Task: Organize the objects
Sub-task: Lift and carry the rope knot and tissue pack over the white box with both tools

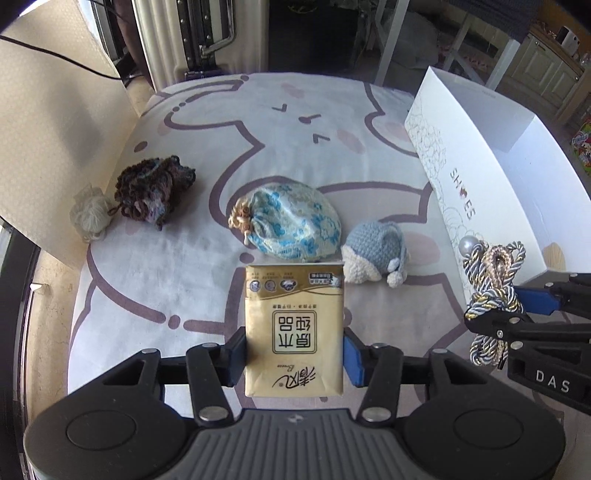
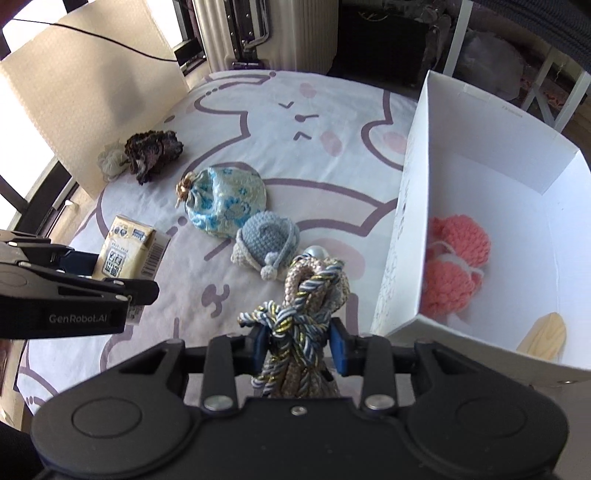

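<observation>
My left gripper [image 1: 294, 356] is shut on a gold tissue pack [image 1: 294, 328] and holds it above the bunny-print cloth [image 1: 314, 122]. The pack also shows in the right wrist view [image 2: 127, 253]. My right gripper [image 2: 300, 345] is shut on a knotted blue-and-gold rope bundle [image 2: 304, 314], left of the white shoe box [image 2: 417, 229]. The rope bundle also shows in the left wrist view [image 1: 493, 288]. On the cloth lie a blue floral pouch [image 1: 291, 223], a blue crochet piece [image 1: 375, 254], a dark yarn clump [image 1: 153, 192] and a cream yarn ball [image 1: 90, 214].
The shoe box [image 1: 476, 155] stands at the right and holds a pink knitted item [image 2: 454, 266] and a wooden piece [image 2: 543, 336]. A beige panel [image 1: 55, 129] stands at the left. A suitcase [image 2: 266, 33] is beyond the cloth's far edge.
</observation>
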`<state>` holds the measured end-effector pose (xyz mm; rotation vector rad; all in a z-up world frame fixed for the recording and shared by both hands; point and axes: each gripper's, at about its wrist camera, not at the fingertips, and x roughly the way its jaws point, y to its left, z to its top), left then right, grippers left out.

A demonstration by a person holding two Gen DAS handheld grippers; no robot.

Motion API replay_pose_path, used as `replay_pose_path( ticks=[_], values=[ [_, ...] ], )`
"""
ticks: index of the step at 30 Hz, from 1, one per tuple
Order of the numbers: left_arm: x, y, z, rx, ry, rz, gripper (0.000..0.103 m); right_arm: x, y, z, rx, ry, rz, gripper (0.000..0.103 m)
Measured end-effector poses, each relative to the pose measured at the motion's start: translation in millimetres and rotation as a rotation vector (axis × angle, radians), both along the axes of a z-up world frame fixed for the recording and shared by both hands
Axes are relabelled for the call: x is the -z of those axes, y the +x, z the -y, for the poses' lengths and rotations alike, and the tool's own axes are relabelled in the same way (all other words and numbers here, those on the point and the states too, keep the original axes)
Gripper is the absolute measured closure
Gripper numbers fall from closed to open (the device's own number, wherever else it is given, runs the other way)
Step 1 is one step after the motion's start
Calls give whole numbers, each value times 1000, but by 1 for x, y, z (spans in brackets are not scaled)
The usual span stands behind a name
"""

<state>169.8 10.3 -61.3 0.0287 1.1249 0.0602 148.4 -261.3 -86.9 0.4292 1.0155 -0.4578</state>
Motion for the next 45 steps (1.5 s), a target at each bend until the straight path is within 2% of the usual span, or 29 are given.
replay_pose_path(
  ticks=[12,20,33,45],
  values=[
    [-54,-9,4,8,-1,171,51,-56,-12,15,69,-63,162,68],
    [-81,-14,7,20,-9,255,51,-81,-21,21,102,-117,221,67],
    [-92,-6,23,42,-36,284,51,-96,-31,33,138,-137,255,67],
    [-92,18,68,132,-47,294,51,-99,-58,68,208,-158,257,67]
  ],
)
